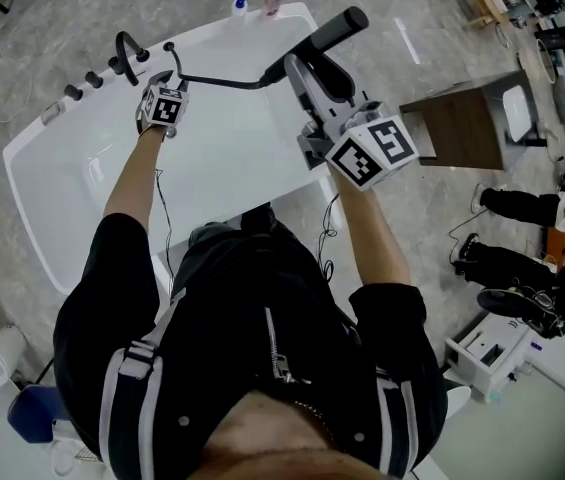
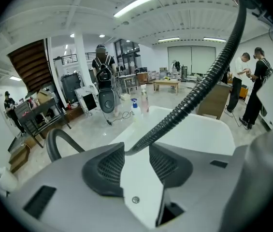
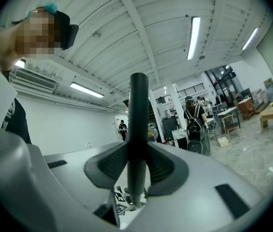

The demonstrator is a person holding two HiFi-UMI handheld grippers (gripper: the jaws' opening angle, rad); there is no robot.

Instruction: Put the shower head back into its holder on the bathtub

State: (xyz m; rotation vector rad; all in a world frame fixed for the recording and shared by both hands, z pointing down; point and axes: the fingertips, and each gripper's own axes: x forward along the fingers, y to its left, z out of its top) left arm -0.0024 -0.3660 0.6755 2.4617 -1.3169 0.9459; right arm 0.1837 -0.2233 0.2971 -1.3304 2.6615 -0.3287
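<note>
Left tool extended forward, arm straight, jaws apart. Right tool raised, level, jaws clamped on shower head.

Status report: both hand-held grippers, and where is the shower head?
Right hand-held gripper shut on shower head, by bathtub. Left hand-held gripper open around hose. Nothing seen in the way.

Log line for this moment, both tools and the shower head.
left tool: open, hose between jaws | right tool: shut on shower head | shower head raised over bathtub rim, not yet docked
</note>
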